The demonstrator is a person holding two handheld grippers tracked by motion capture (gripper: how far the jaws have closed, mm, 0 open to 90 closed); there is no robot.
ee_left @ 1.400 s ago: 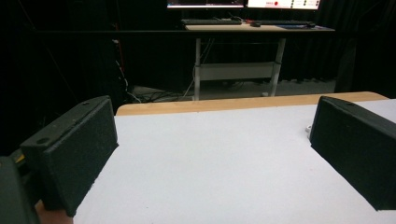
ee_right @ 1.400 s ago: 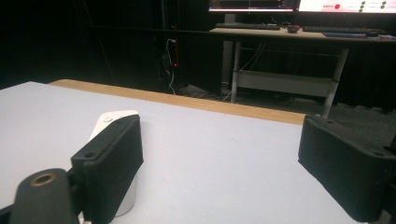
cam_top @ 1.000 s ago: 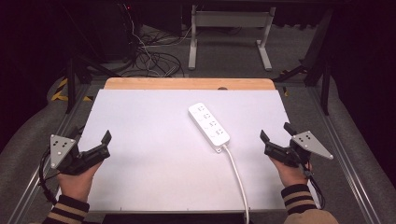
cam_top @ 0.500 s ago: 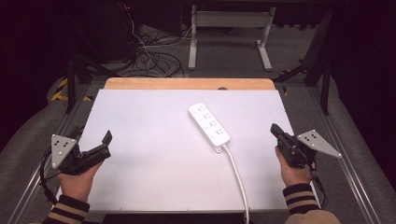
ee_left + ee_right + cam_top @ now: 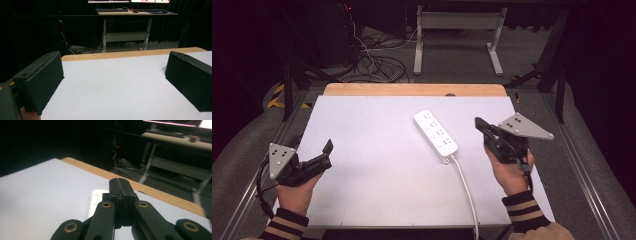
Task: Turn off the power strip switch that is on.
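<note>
A white power strip (image 5: 436, 135) lies slanted near the middle of the white table top (image 5: 377, 160), and its white cord (image 5: 466, 192) runs off the front edge. My right gripper (image 5: 479, 123) hovers just right of the strip, shut with nothing between its jaws; in the right gripper view the jaws (image 5: 118, 185) press together above the blurred strip (image 5: 96, 201). My left gripper (image 5: 327, 148) rests at the table's left edge, open and empty. In the left gripper view its two pads (image 5: 42, 77) stand wide apart, and a corner of the strip (image 5: 164, 67) peeks out beside the right pad.
A wooden strip (image 5: 414, 90) borders the table's far edge. Behind it are a desk frame (image 5: 457, 30) and loose cables (image 5: 372, 60) on the dark floor. Metal rails (image 5: 584, 175) run along both sides of the table.
My right gripper has shut its jaws, then moved left and forward, toward the power strip. The left gripper has stayed open and hardly moved.
</note>
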